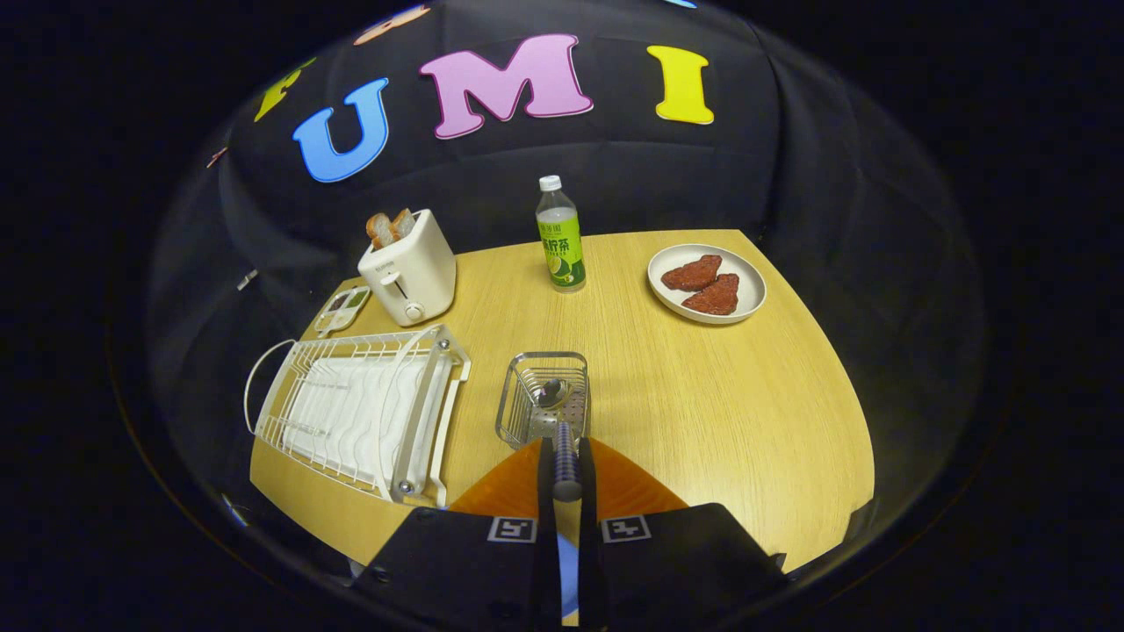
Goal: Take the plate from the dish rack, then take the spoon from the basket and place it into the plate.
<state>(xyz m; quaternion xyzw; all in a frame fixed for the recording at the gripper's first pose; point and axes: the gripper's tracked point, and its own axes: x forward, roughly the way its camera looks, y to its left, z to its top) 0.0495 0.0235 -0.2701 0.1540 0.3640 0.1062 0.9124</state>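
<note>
The wooden worktop (702,412) carries everything. At its left side lies the white wire rack (360,411), empty of dishes, its slats running over a white drip tray. Behind the rack stands a white toaster (409,272) with two slices of bread in its slots, and a small tray (342,309) sits just beside it. Far across on the right is a white dish (707,283) holding two reddish-brown pieces of meat. An orange plate (615,483) lies flat just under the claw's fingers, partly hidden by them. Just ahead of the fingers stands the wire basket (540,399). A bottle (560,235) with a green label is upright at the worktop's back, between toaster and dish. The claw (566,478) is clenched on the spoon (562,430), gripping its handle between both fingers; the bowl reaches over the basket.
</note>
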